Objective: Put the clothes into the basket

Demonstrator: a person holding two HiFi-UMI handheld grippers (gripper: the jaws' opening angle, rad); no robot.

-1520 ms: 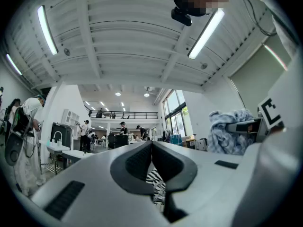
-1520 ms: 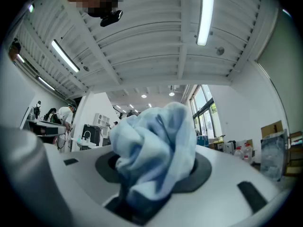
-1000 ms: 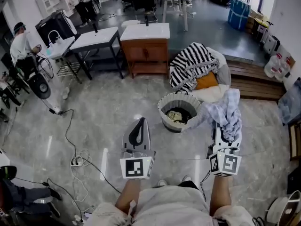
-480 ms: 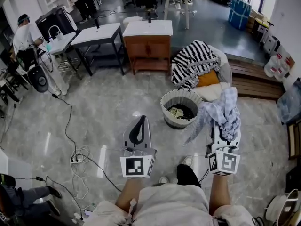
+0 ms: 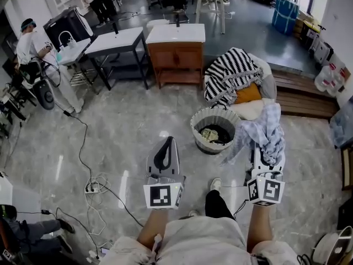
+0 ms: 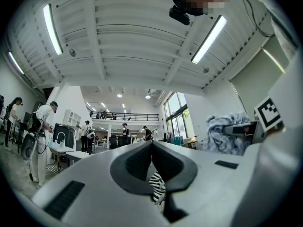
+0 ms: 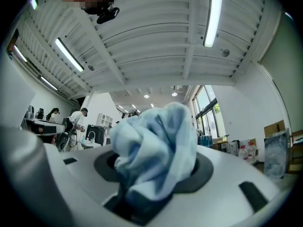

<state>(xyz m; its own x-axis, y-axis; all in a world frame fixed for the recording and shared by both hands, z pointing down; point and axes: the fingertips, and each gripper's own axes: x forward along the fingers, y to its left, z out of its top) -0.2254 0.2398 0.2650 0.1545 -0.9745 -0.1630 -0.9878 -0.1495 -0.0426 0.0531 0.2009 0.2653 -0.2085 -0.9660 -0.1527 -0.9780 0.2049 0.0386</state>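
My right gripper [image 5: 267, 158] is shut on a crumpled light blue cloth [image 5: 266, 130] that drapes over its jaws, just right of the basket. In the right gripper view the cloth [image 7: 158, 145] bulges out between the pads and hides the fingertips. The grey ribbed basket [image 5: 200, 120] stands on the floor ahead with some clothes inside. Behind it lies a pile of clothes with a black-and-white striped piece [image 5: 231, 73] and an orange one [image 5: 248, 94]. My left gripper [image 5: 165, 142] hangs left of the basket, its jaws shut and empty [image 6: 152, 146].
Cables and a power strip [image 5: 89, 190] lie on the floor at the left. A wooden cabinet [image 5: 177, 57] and dark tables stand further back, with people working at the far left. A low wooden bench [image 5: 306, 97] runs along the right.
The person has stepped, and a dark trouser leg and shoe now show between the arms. The cloth's hanging tail has swung. Both grippers keep their grip state.
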